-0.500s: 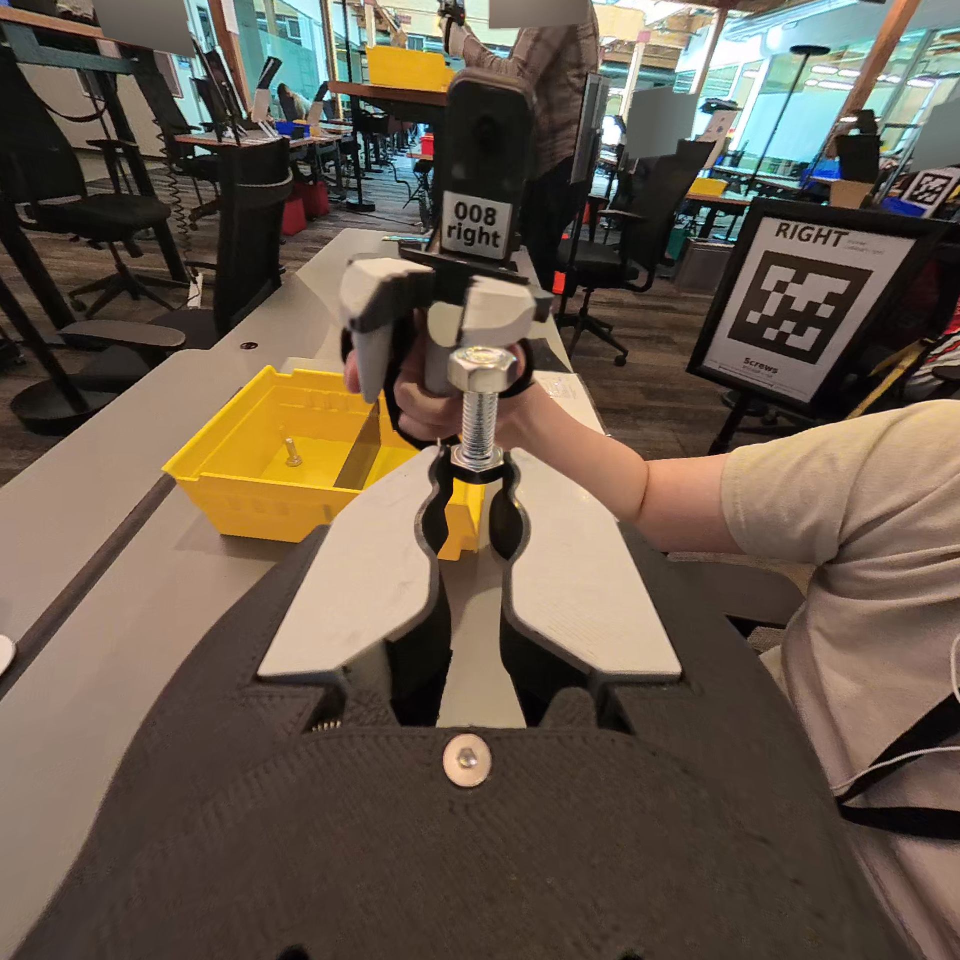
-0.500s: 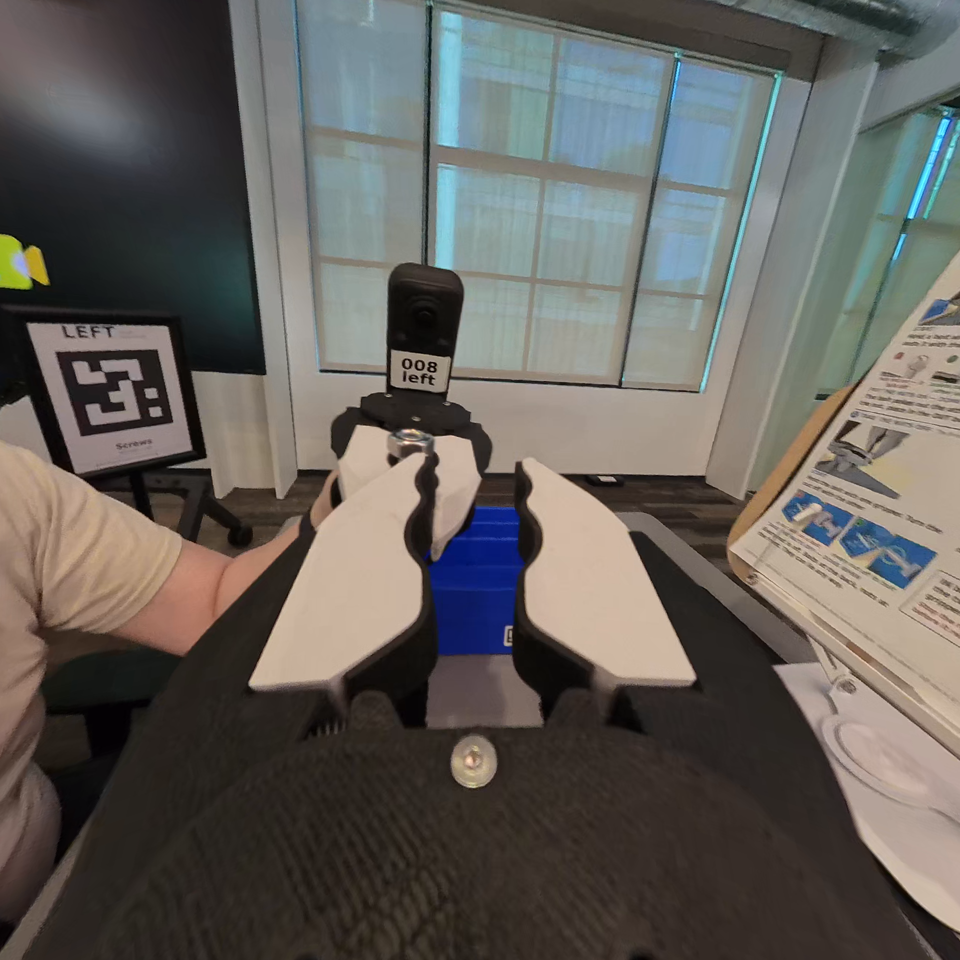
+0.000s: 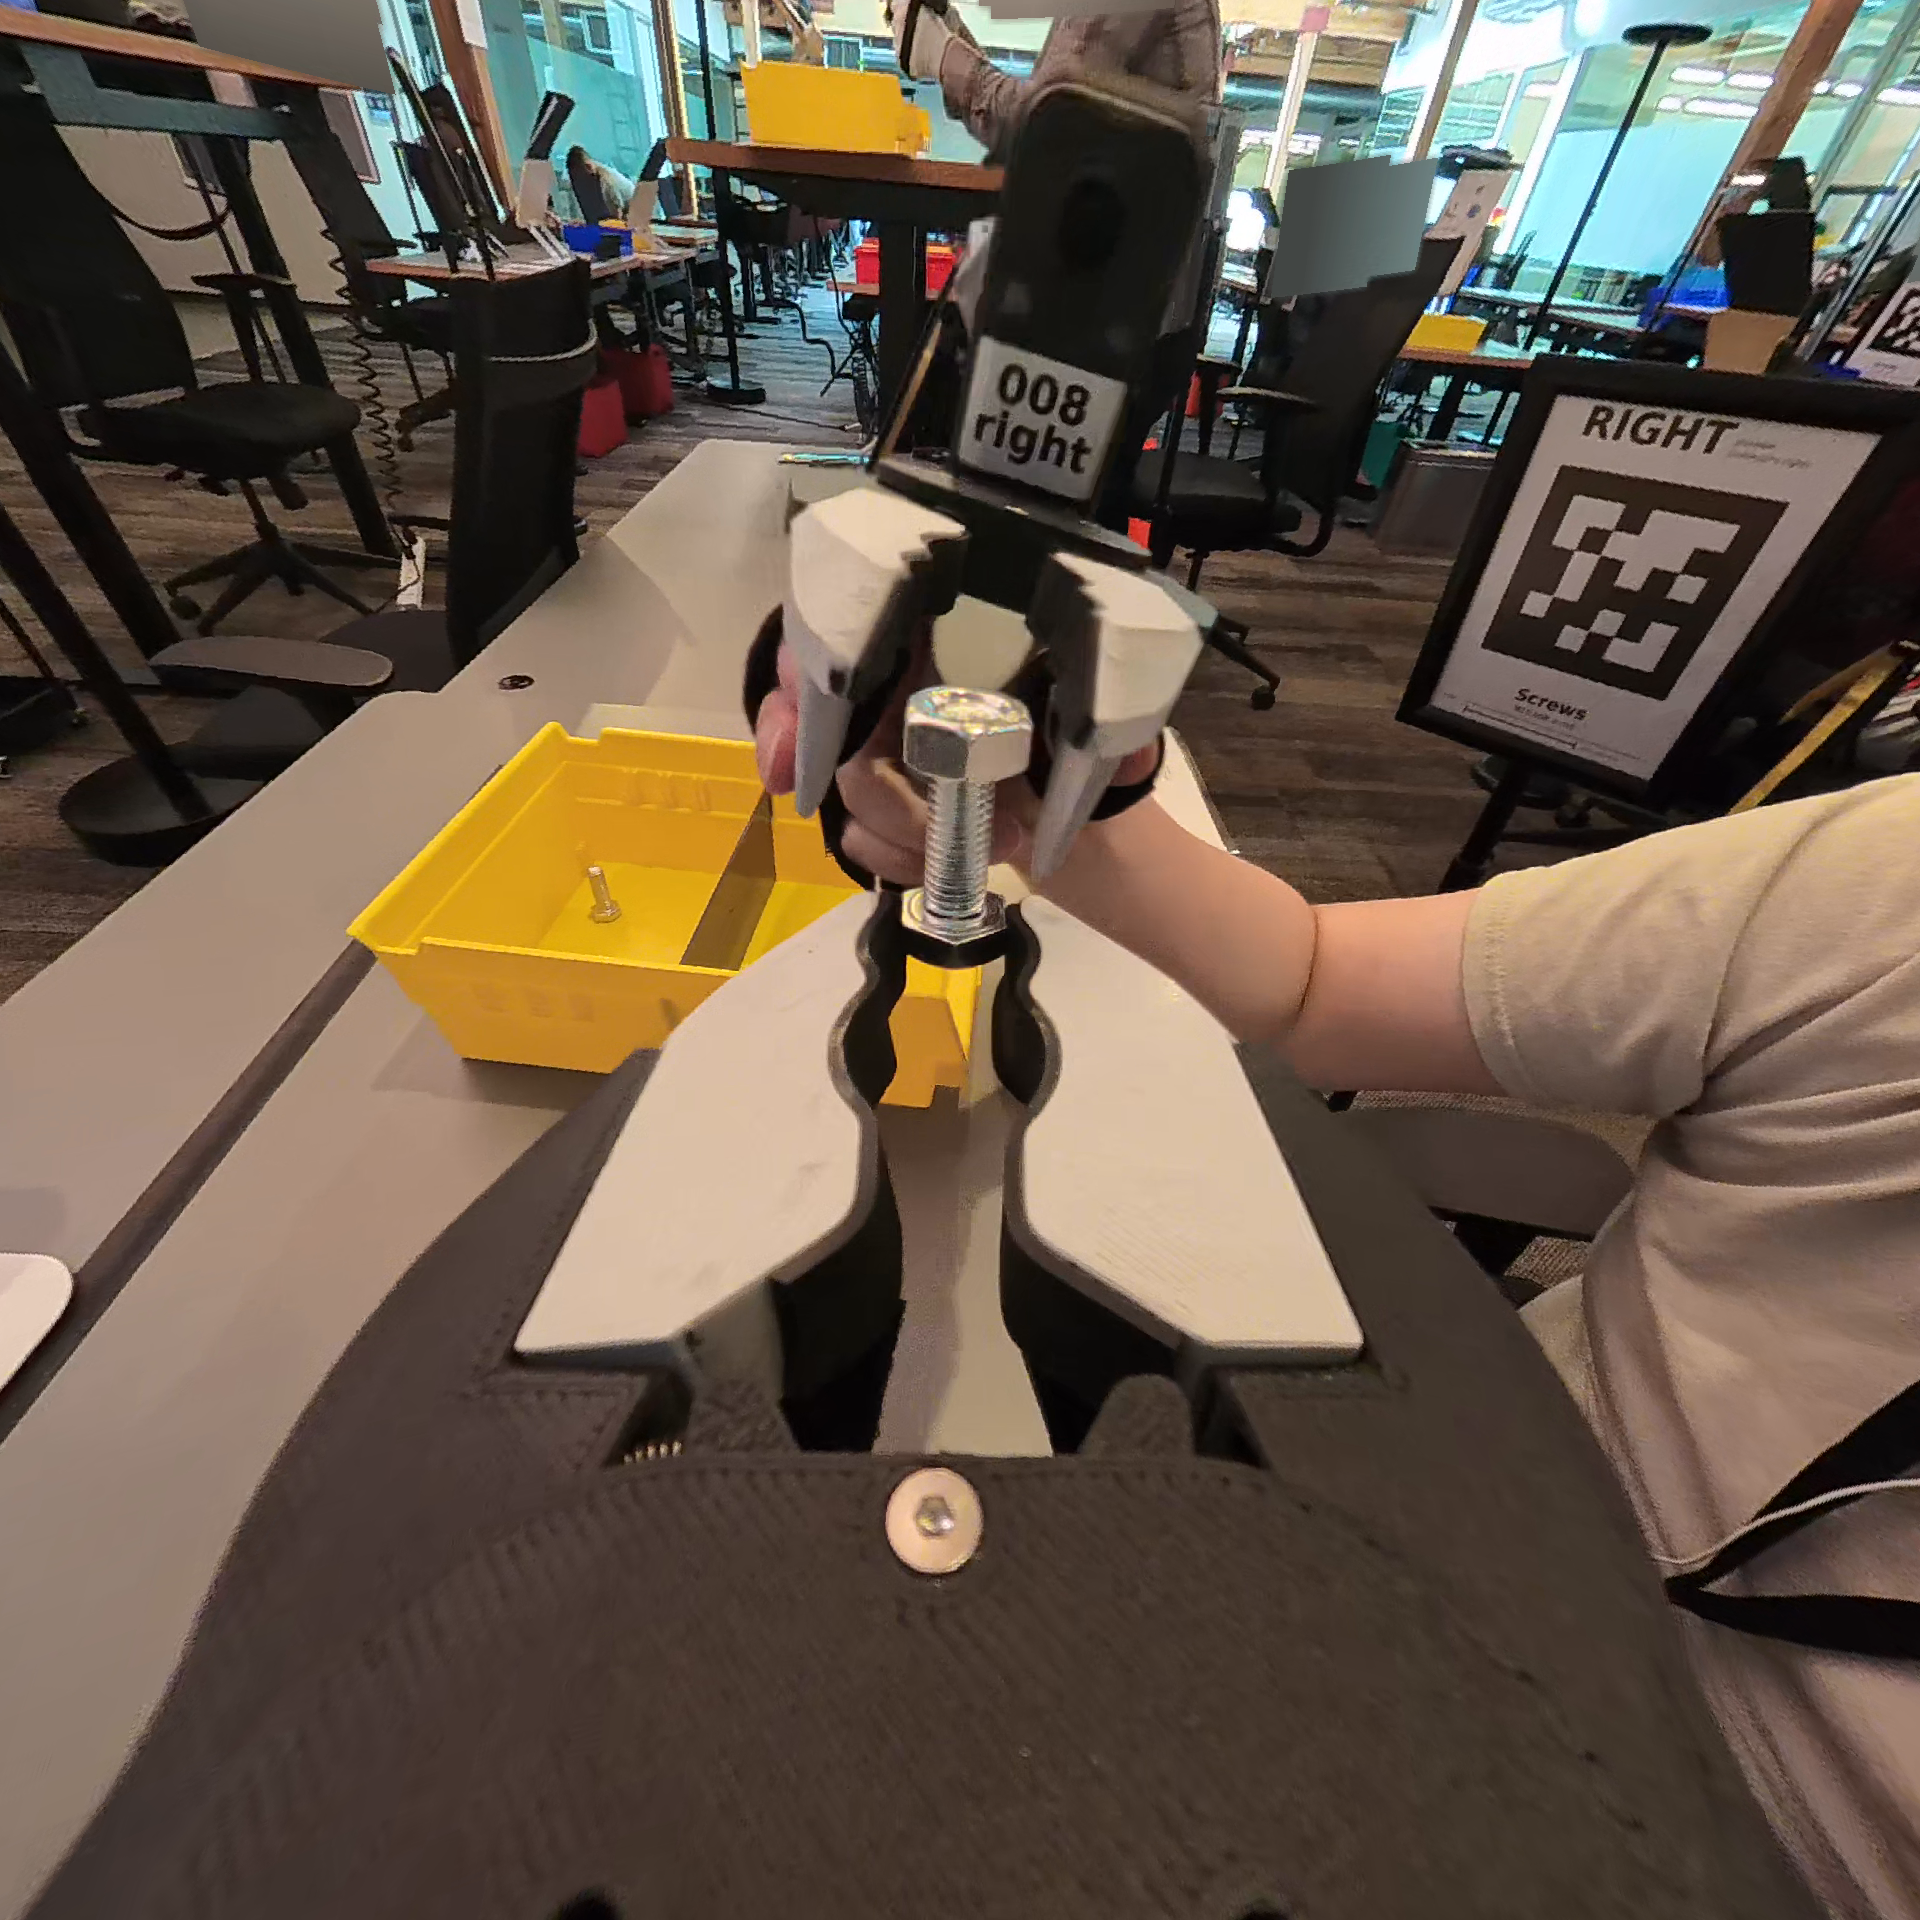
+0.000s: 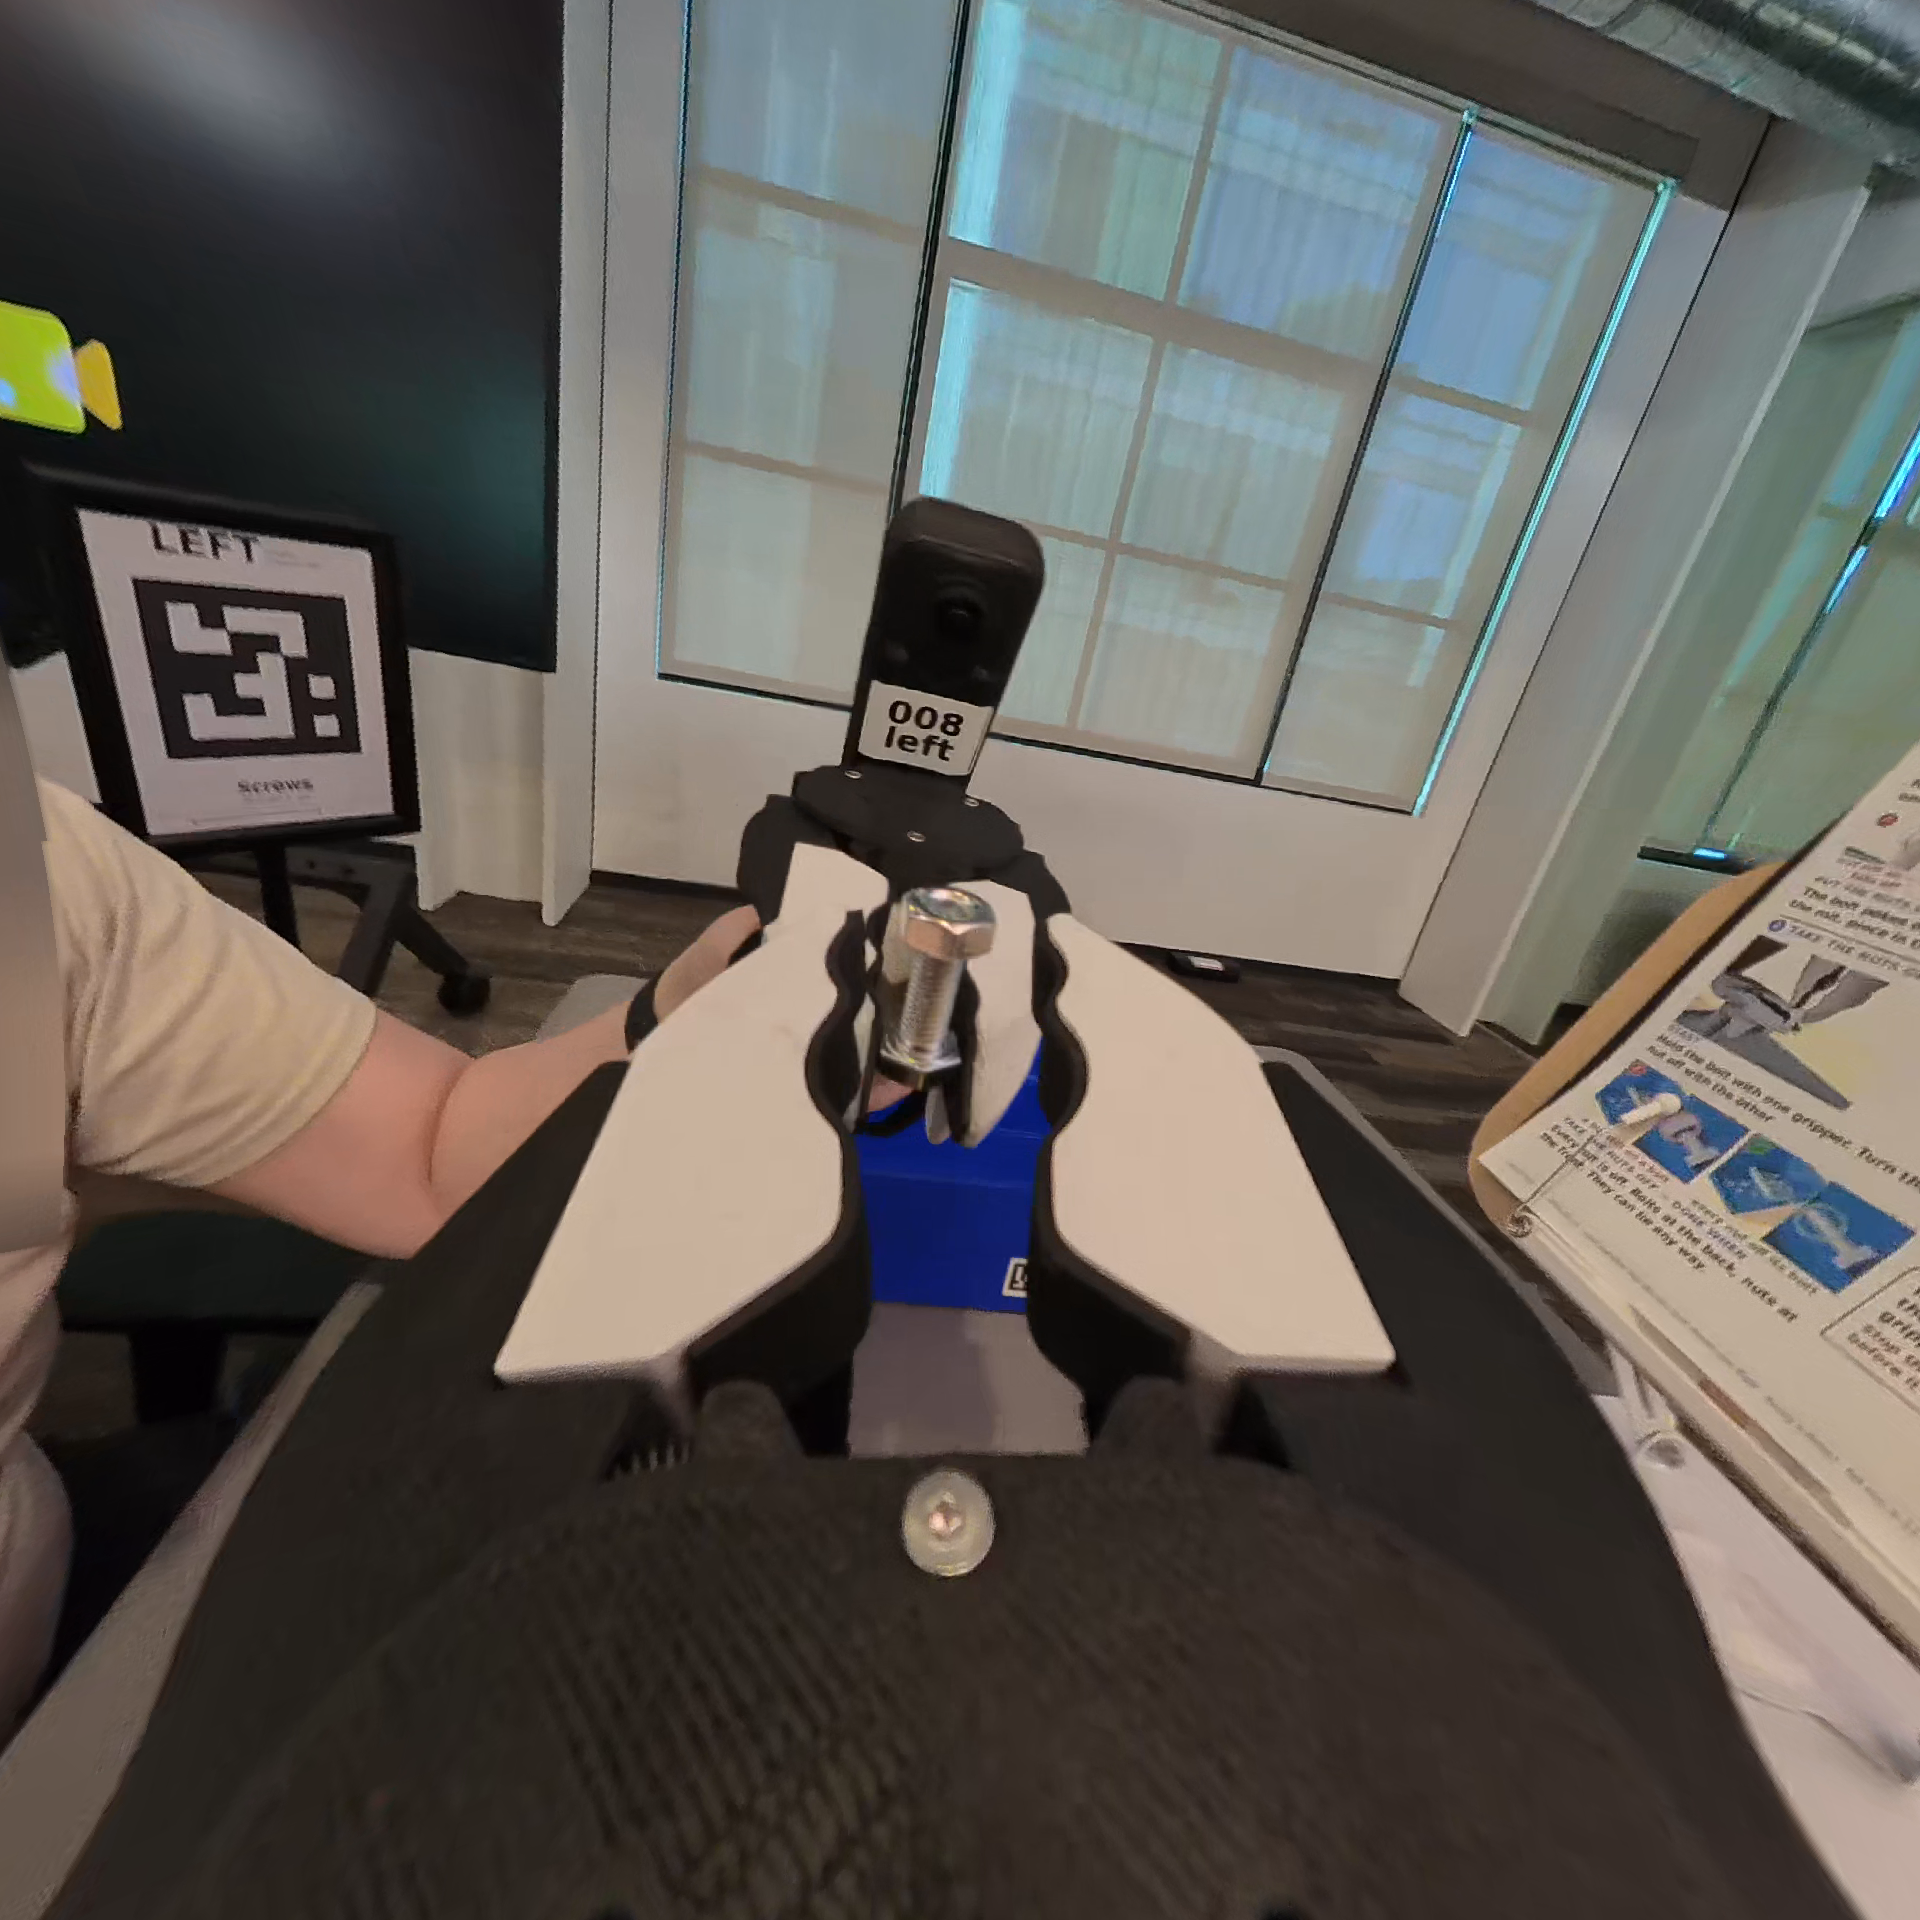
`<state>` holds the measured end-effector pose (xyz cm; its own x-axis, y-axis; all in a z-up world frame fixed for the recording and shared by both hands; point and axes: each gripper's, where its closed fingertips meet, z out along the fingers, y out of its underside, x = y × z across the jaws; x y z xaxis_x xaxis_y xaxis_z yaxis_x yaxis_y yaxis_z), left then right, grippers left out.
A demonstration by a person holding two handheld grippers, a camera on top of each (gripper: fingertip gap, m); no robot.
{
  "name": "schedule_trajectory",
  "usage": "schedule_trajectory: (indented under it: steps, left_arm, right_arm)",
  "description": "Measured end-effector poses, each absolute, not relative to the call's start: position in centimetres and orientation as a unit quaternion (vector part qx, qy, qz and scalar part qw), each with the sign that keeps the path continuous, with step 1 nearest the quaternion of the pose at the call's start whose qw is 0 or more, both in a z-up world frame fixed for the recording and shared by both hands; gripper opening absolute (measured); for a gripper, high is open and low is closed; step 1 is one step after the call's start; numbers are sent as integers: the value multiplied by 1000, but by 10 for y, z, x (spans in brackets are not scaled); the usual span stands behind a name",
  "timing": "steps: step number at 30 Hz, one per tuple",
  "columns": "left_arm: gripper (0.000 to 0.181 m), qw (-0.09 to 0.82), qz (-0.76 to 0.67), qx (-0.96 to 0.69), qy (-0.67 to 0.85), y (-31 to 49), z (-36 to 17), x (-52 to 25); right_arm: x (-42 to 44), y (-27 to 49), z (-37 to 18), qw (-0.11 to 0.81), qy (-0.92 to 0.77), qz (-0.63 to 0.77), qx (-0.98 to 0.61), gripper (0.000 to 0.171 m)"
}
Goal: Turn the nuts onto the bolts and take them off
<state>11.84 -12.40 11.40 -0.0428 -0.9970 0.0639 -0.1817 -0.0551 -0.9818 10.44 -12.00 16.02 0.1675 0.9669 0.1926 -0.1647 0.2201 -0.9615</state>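
The bolt (image 3: 961,805) stands upright in the air between the two tools, hex head up, threaded shank pointing down. A nut (image 3: 952,918) sits on the lower end of the shank. The left tool (image 3: 948,940) is clamped on the nut, its two tips closed against the nut's sides, and this grip carries the bolt above the desk (image 3: 187,1049).

The right tool (image 3: 920,842) faces the left one from the far side, pointing down. Its fingers (image 3: 831,644) stand apart, one on each side of the bolt head, and touch nothing. In the right wrist view the bolt (image 4: 930,987) shows in the gap between the spread fingers of the right tool (image 4: 945,966), with the left tool (image 4: 925,1091) behind and below it.

A yellow bin (image 3: 540,966) rests on the desk just beyond the left tool. It has a divider, and a second bolt (image 3: 601,896) stands head down in its left compartment. A blue bin (image 4: 935,1226) lies on the desk under the tools in the right wrist view. An instruction sheet (image 4: 1756,1174) leans at the right edge.
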Motion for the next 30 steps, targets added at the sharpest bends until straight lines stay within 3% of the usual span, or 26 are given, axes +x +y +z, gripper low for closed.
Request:
schedule_trajectory:
  steps: [30]
  left_arm:
    - [18,426,-485,-539,541,-128,118,116]
  right_arm:
    - [113,-121,169,627,-448,473,-427,25]
